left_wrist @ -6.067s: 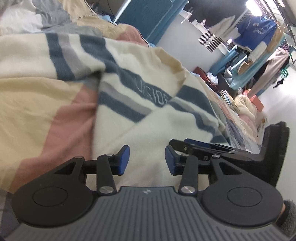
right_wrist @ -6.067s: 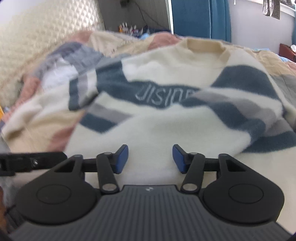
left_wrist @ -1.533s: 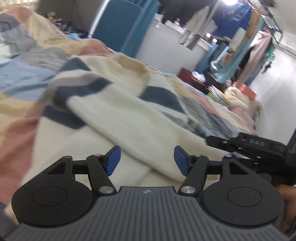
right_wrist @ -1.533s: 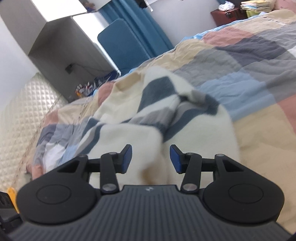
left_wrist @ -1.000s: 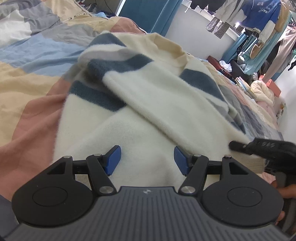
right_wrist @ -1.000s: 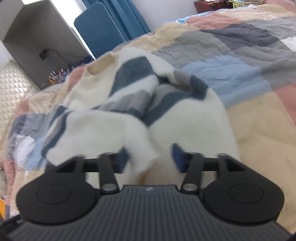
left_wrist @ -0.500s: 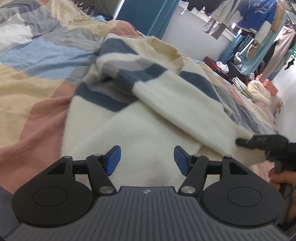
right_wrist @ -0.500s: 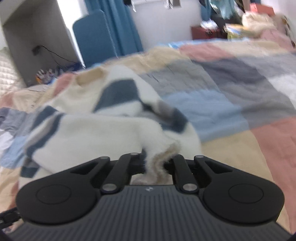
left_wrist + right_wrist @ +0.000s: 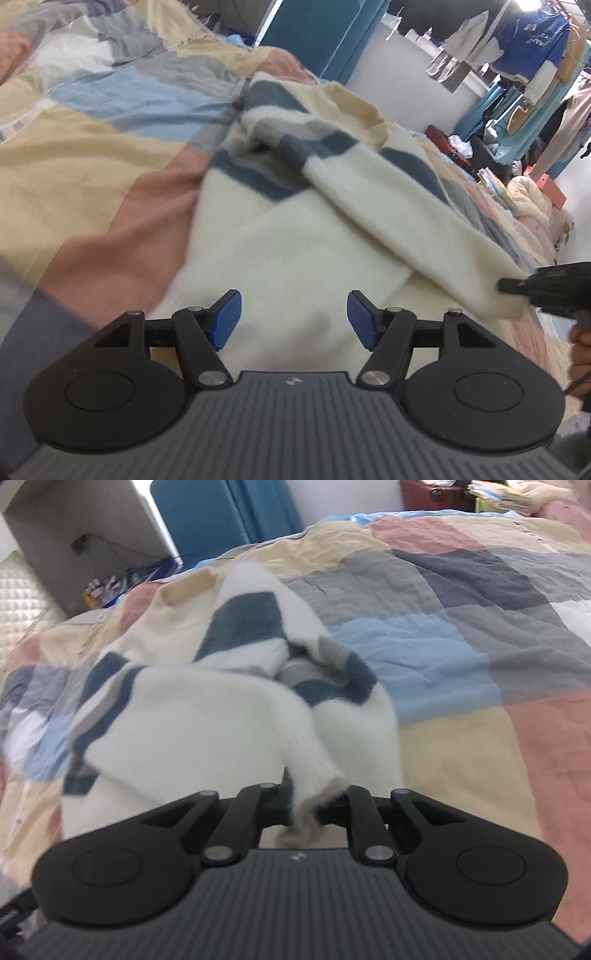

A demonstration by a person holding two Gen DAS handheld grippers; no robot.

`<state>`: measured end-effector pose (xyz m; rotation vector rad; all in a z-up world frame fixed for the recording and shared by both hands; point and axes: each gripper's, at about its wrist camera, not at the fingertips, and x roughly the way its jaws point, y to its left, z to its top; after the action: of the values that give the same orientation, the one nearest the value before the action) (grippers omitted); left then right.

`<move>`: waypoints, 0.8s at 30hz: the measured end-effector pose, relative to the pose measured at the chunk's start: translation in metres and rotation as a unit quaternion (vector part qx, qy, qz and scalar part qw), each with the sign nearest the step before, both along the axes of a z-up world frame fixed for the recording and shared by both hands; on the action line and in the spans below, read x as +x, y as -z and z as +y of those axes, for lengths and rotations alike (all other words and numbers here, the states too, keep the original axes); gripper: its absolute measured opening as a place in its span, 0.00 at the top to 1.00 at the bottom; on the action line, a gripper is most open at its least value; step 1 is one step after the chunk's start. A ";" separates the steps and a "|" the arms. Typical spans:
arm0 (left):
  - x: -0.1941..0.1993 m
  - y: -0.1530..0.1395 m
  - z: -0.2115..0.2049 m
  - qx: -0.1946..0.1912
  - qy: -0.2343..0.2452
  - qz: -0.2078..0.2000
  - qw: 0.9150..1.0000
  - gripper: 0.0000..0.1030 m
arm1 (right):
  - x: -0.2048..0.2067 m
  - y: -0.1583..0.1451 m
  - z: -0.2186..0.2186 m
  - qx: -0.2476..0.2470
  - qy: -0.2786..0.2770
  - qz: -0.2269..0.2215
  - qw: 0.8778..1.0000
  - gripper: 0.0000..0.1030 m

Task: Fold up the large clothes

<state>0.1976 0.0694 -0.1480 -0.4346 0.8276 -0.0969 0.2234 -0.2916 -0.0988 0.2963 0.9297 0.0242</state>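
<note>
A cream sweater with blue and grey stripes (image 9: 295,229) lies on a patchwork bed; it also shows in the right wrist view (image 9: 207,709). My right gripper (image 9: 306,808) is shut on the sweater's sleeve cuff (image 9: 314,775) and holds it over the body of the sweater. The same gripper shows at the right edge of the left wrist view (image 9: 517,286), gripping the cuff end of the sleeve (image 9: 436,229). My left gripper (image 9: 293,319) is open and empty, just above the sweater's lower body.
The patchwork quilt (image 9: 480,635) spreads all around the sweater. Blue curtains (image 9: 221,520) and a white shelf unit stand beyond the bed. Hanging clothes (image 9: 528,40) and piled bedding (image 9: 528,199) fill the far right of the room.
My right gripper has shut on the sleeve cuff and drawn the sleeve across the sweater's body. My left gripper has stayed open over the lower hem, shifting slightly.
</note>
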 end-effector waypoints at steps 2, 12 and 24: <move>-0.010 -0.002 0.001 -0.008 -0.005 0.003 1.000 0.33 | -0.012 -0.010 -0.003 -0.018 -0.026 0.005 0.999 0.80; -0.044 -0.004 0.019 -0.053 -0.049 0.040 0.997 0.33 | -0.052 -0.017 -0.043 -0.017 -0.122 0.066 0.990 0.30; -0.041 0.023 0.059 -0.131 -0.127 0.107 0.977 0.32 | -0.054 0.036 -0.088 0.130 -0.127 0.123 0.976 0.30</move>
<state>0.1563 0.1281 -0.1712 -0.8057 0.9673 0.0807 0.1692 -0.3799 -0.1344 0.4272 1.2086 0.3524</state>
